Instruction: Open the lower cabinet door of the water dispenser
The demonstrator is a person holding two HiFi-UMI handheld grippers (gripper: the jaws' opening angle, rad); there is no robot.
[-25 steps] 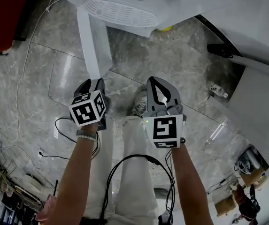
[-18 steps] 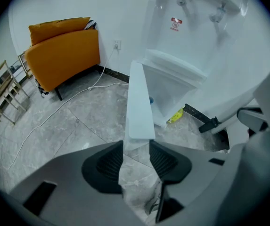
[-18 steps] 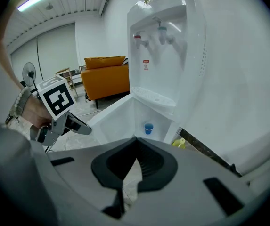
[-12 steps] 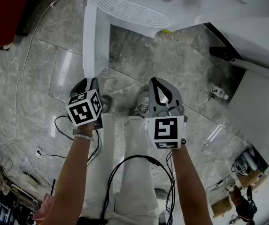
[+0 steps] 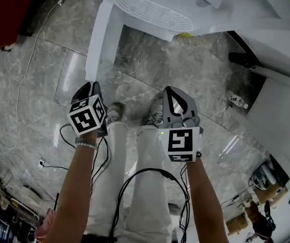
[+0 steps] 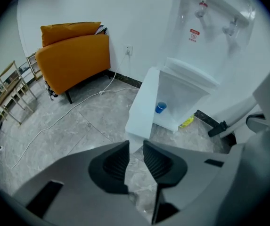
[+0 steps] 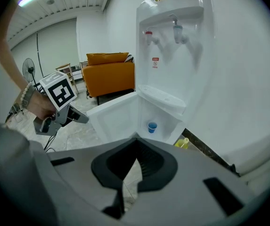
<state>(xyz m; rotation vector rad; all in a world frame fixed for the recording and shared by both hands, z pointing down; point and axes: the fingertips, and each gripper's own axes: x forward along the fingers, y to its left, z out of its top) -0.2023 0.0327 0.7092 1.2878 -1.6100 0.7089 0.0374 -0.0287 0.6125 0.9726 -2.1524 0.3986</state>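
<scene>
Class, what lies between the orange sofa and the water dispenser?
A wall socket, with a white cable trailing from it across the floor; the left gripper view shows this between the orange sofa and the water dispenser.

Loose white trousers (image 5: 146,186) are worn, softly creased down both legs. At their far end, low lace-up trainers are seen: the left shoe (image 5: 115,112) in grey and white, and the right shoe (image 5: 155,113) likewise pale with darker panels. The left forearm (image 5: 76,186) and the right forearm (image 5: 205,201) are bare as far as the near edge of the head view. A bracelet (image 5: 85,144) of small pale beads is worn at the wrist of the left hand (image 7: 36,108). A black cable (image 5: 143,169) is draped over the trousers in a wide arch, and thinner black cables (image 5: 105,153) are hung in loops just right of the left wrist.
</scene>
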